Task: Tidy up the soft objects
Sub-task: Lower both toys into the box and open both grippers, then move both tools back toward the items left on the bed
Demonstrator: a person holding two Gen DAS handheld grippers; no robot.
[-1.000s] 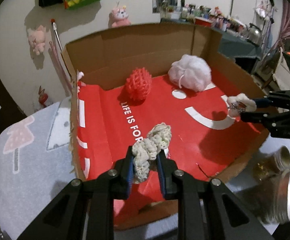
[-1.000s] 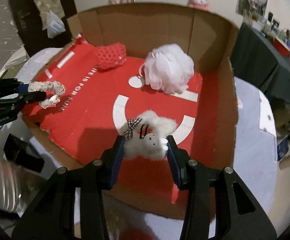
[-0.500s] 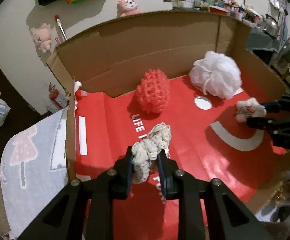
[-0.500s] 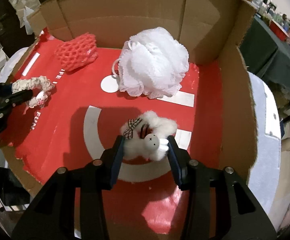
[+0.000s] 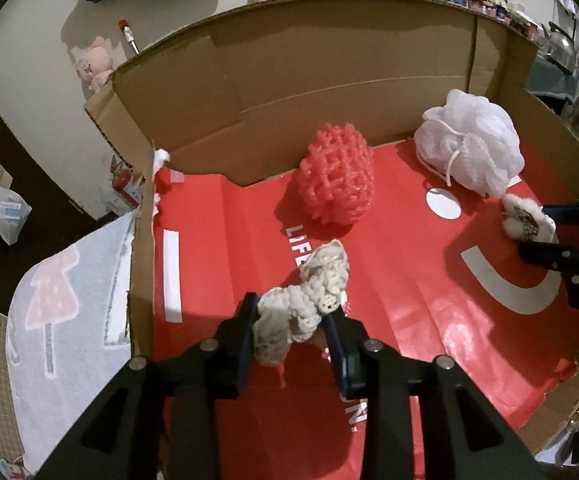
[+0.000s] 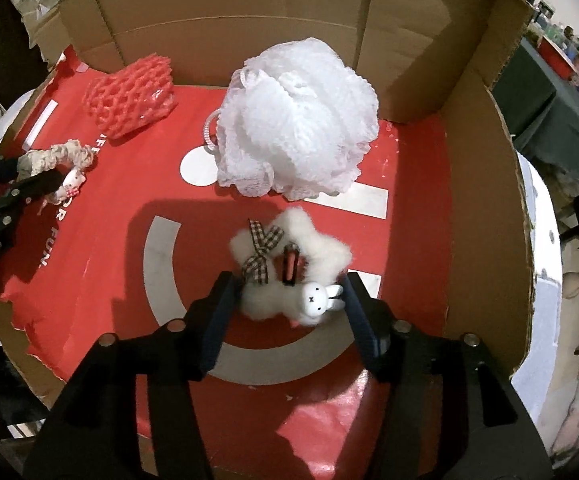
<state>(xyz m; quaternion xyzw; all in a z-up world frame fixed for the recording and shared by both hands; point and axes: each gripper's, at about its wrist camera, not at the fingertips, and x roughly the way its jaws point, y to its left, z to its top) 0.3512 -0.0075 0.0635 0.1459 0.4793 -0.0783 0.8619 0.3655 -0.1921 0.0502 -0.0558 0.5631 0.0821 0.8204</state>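
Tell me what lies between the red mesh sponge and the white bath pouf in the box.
Nothing: between the red mesh sponge and white bath pouf only bare red box floor and the cardboard wall behind show, in both wrist views.

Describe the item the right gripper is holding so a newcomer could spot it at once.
Look inside the cardboard box with the red liner. In front of the white mesh bath pouf, the right gripper is closed on a fluffy white scrunchie. Unlike the cream crocheted scrunchie, it has a checked bow and a tiny white rabbit head.
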